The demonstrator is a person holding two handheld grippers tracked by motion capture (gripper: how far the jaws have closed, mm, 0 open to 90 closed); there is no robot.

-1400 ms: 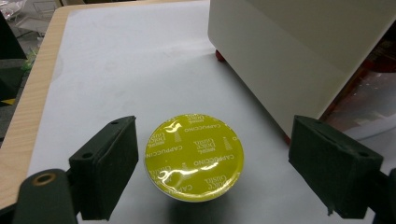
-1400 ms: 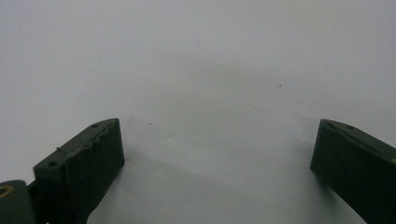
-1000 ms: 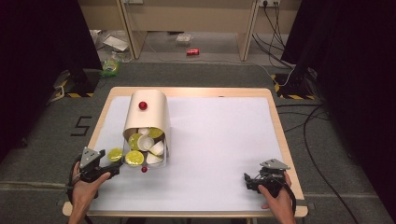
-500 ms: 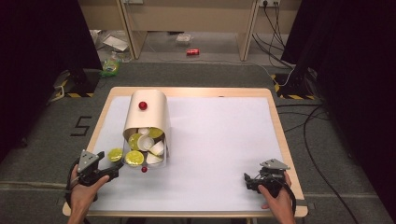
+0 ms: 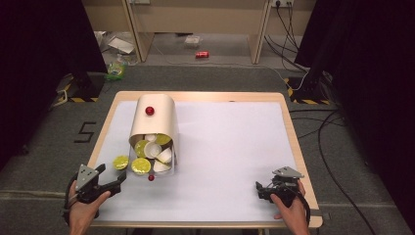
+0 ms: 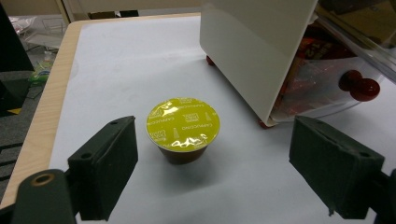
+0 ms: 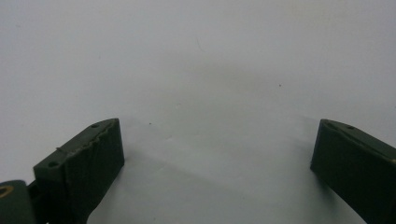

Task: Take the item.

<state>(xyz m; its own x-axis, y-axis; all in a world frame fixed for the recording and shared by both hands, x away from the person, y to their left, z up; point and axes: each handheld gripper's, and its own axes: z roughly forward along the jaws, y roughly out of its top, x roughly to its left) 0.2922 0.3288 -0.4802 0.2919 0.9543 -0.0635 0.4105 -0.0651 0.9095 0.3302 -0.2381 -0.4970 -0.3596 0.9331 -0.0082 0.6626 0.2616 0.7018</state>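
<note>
Jaws spread wide — capsule [image 6: 183, 129] upright between, untouched.

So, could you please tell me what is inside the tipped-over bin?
The bin holds yellow-lidded capsules and white cups at its mouth; anything deeper is hidden by its wall.
</note>
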